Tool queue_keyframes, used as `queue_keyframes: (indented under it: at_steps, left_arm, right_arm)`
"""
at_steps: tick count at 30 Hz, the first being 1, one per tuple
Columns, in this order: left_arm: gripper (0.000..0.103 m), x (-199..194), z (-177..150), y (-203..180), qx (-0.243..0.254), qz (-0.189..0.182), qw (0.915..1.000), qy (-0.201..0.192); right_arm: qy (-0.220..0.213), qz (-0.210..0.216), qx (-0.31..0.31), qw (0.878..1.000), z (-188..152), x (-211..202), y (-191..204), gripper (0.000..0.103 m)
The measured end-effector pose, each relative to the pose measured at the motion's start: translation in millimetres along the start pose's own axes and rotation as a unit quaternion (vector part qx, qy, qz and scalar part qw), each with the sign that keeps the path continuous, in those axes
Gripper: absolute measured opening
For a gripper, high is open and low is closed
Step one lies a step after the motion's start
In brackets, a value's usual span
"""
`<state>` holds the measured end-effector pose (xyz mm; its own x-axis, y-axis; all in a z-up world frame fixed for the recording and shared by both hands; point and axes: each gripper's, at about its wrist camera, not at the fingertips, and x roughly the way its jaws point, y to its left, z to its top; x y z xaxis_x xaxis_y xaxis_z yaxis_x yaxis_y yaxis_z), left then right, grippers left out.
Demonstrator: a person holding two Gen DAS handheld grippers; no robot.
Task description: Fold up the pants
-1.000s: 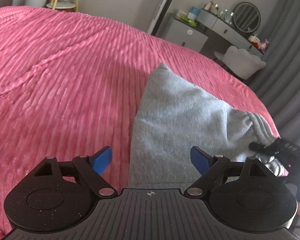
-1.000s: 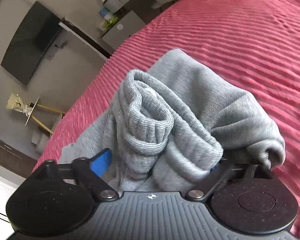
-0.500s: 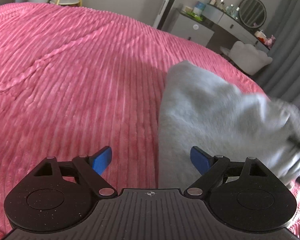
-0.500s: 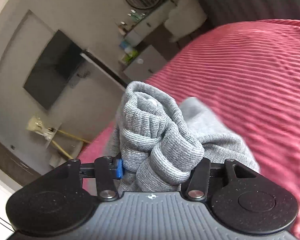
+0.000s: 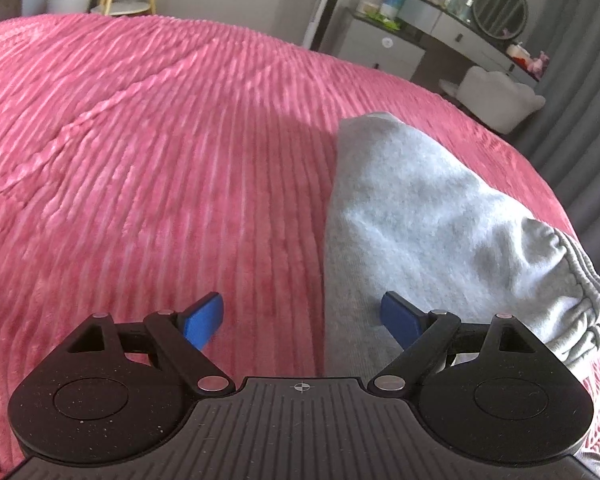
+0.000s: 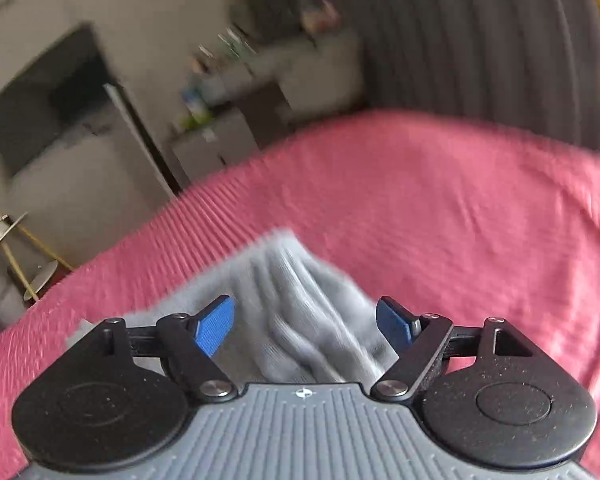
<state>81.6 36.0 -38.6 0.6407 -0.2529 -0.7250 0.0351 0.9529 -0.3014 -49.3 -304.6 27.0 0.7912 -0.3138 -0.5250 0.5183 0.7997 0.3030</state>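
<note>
Looks like the folding is pretty much wrapping up here. The grey pants [image 5: 412, 216] are lying on the pink bedspread [image 5: 160, 152] as a compact folded bundle, so maybe only a bit of tidying is left. The long side is running from near the camera away toward the dresser [image 5: 384, 46], with the ribbed waistband or cuff end bunching off to the right. The left gripper [image 5: 303, 322] is hovering wide open, holding nothing. The right gripper [image 6: 305, 325] has just been opening, and its pads are sitting clear of the blurry fabric below.

No readable text, labels, brands or numbers anywhere
</note>
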Motion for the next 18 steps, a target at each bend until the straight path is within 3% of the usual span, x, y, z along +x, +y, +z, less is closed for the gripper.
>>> queue_keyframes:
  at_steps: [3, 5, 6, 9, 11, 14, 18]
  left_arm:
    - [0.091, -1, -1, -4, 0.015, -0.009, 0.9998, -0.007]
    - [0.091, -4, -2, -6, 0.021, -0.020, 0.9995, -0.015]
    - [0.091, -5, -2, -7, 0.022, -0.026, 0.9992, -0.020]
    - [0.091, -10, -3, -9, 0.024, -0.050, 0.9978, -0.036]
    - [0.091, -11, -3, -12, 0.032, -0.063, 0.9965, -0.044]
    - [0.092, -3, -6, -22, 0.055, -0.054, 0.9964, -0.036]
    - [0.093, 20, -17, -30, 0.085, -0.021, 0.9961, 0.013]
  right_arm:
    - [-0.026, 0.075, -0.041, 0.996, 2, -9, 18, 0.075]
    - [-0.002, 0.119, -0.041, 0.992, -2, -1, 21, 0.051]
    - [0.019, 0.128, -0.040, 0.991, -7, 7, 21, 0.042]
    - [0.089, 0.093, -0.048, 0.990, -27, 37, 12, 0.027]
    - [0.129, 0.110, -0.005, 0.986, -27, 52, -1, 0.027]
    - [0.144, 0.122, -0.017, 0.982, -31, 53, 1, 0.032]
    - [0.155, 0.152, -0.049, 0.975, -41, 49, 14, 0.075]
